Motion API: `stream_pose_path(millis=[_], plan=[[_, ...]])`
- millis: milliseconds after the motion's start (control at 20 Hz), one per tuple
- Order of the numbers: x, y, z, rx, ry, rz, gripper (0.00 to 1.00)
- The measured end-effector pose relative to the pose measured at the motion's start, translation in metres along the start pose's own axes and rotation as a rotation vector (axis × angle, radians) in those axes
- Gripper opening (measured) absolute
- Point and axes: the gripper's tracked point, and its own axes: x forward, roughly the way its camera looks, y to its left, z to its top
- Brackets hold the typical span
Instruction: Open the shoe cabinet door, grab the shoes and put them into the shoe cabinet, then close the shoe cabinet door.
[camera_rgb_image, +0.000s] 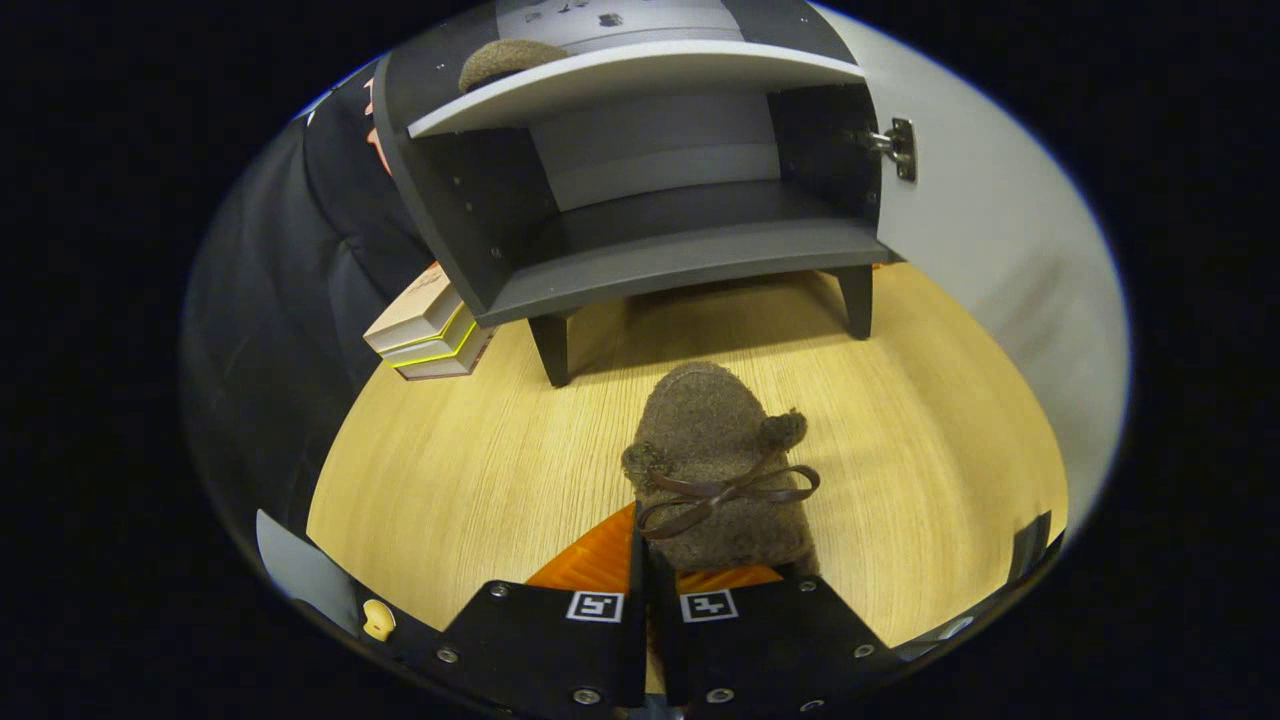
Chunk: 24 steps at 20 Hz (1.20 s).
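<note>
A brown fuzzy shoe (712, 465) with a dark bow is pinched at its heel edge by my gripper (645, 560), whose fingers are pressed together on it. The shoe hangs just ahead of the fingers, toe pointing toward the cabinet. The grey shoe cabinet (660, 250) stands beyond on short dark legs, its door (990, 240) swung open to the right on a metal hinge (898, 146). Its lower shelf is bare. A second brown shoe (508, 60) rests on the upper shelf at the left.
The cabinet stands on a light wooden floor (450, 470). A small stack of books (428, 335) lies beside the cabinet's left leg. The dark booth wall (290, 300) closes the left side.
</note>
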Motion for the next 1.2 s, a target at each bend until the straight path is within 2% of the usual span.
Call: stream_pose_path(millis=[700, 1200], plan=[[-0.118, 0.02, 0.131, -0.098, -0.259, -0.011, 0.07], [-0.142, 0.036, 0.239, -0.165, -0.397, -0.004, 0.07]])
